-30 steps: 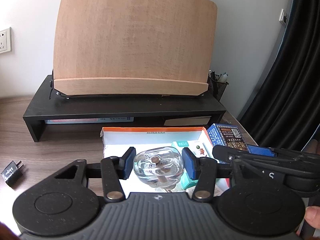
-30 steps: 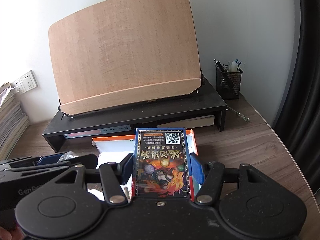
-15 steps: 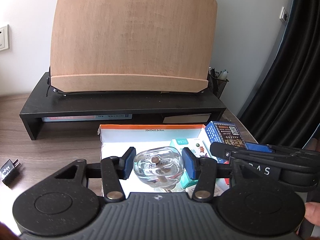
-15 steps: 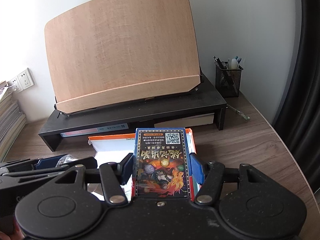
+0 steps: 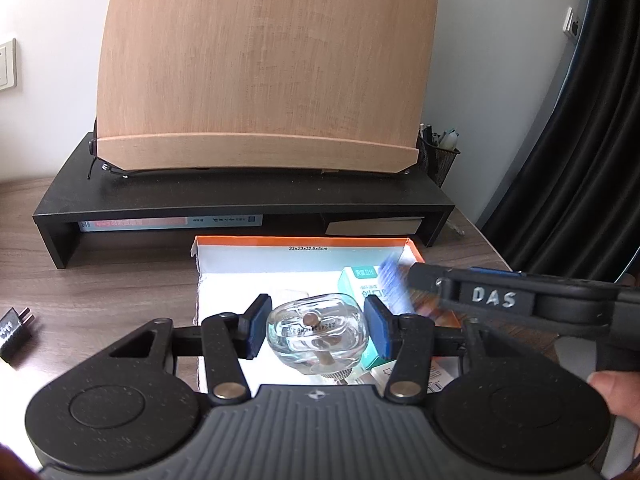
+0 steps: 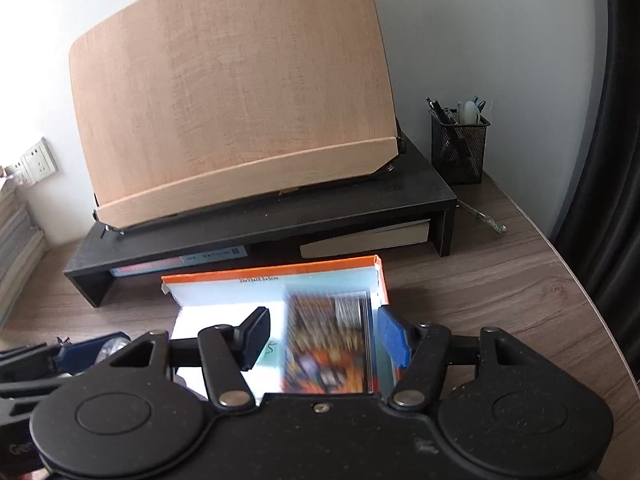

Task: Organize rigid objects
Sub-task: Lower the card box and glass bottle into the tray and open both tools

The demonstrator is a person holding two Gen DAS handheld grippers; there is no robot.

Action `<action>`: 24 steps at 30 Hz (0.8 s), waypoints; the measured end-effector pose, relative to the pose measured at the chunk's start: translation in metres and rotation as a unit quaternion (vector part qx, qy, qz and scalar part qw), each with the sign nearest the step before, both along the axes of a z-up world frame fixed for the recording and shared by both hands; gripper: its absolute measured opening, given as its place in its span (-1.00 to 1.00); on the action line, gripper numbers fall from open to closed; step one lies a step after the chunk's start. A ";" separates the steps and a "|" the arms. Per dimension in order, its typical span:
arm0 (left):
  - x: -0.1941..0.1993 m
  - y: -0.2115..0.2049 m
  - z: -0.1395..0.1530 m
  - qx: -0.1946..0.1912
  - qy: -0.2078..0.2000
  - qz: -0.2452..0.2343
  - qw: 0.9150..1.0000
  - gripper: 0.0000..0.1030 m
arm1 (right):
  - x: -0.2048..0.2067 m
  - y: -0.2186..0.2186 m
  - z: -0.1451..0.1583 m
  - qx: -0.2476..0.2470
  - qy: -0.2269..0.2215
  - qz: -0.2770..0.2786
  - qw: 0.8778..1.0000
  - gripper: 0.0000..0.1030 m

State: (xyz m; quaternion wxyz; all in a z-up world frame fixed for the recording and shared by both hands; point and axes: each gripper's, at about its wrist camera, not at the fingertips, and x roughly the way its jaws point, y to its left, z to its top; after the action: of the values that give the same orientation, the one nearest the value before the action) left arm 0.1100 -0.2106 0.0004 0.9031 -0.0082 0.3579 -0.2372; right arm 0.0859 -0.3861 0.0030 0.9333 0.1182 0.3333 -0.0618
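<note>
A person's left gripper [image 5: 316,326] clamps a clear glass bottle [image 5: 316,330] between its blue pads, holding it above the open orange-rimmed cardboard box [image 5: 304,242] on a wood-grain desk [image 5: 100,284]. The right gripper [image 6: 324,338] has its jaws spread wide, and a motion-blurred card box with orange and dark artwork [image 6: 328,344] sits between them, clear of the left pad; whether the right pad touches it cannot be told from the blur. In the left wrist view, a teal-and-white carton [image 5: 360,280] lies inside the cardboard box beside the bottle, and the right gripper's arm crosses over the box's right side. Behind the box stands a black monitor riser [image 5: 248,204] carrying a tilted wooden book stand [image 5: 264,64]. A mesh pen holder [image 6: 458,146] stands at the riser's right end, and a small black plug adapter [image 5: 12,330] lies at the desk's left.
</note>
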 end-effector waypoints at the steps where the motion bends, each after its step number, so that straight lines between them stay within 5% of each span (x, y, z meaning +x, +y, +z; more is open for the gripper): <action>1: 0.001 0.000 -0.001 0.000 0.002 -0.001 1.000 -0.01 | -0.003 -0.001 0.002 -0.005 -0.002 -0.002 1.000 0.43; 10: 0.015 -0.018 -0.007 -0.006 0.010 -0.020 1.000 0.00 | -0.051 -0.010 0.022 -0.007 -0.035 -0.021 0.999 0.58; 14: 0.018 -0.020 -0.006 -0.010 0.019 -0.025 0.999 0.32 | -0.080 -0.001 0.032 0.017 -0.077 -0.012 0.997 0.75; 19: 0.012 0.006 0.003 -0.016 0.013 0.000 1.000 0.49 | -0.106 0.023 0.021 0.106 -0.136 -0.005 0.985 0.93; 24: 0.004 0.060 0.009 -0.003 -0.006 0.058 0.998 0.62 | -0.096 0.068 0.002 0.094 -0.132 0.045 0.986 0.93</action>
State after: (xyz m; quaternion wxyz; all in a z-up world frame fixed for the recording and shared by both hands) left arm 0.1136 -0.1507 0.0099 0.9174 -0.0305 0.3509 -0.1851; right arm -0.0098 -0.3180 0.0048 0.9558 0.1972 0.2163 0.0284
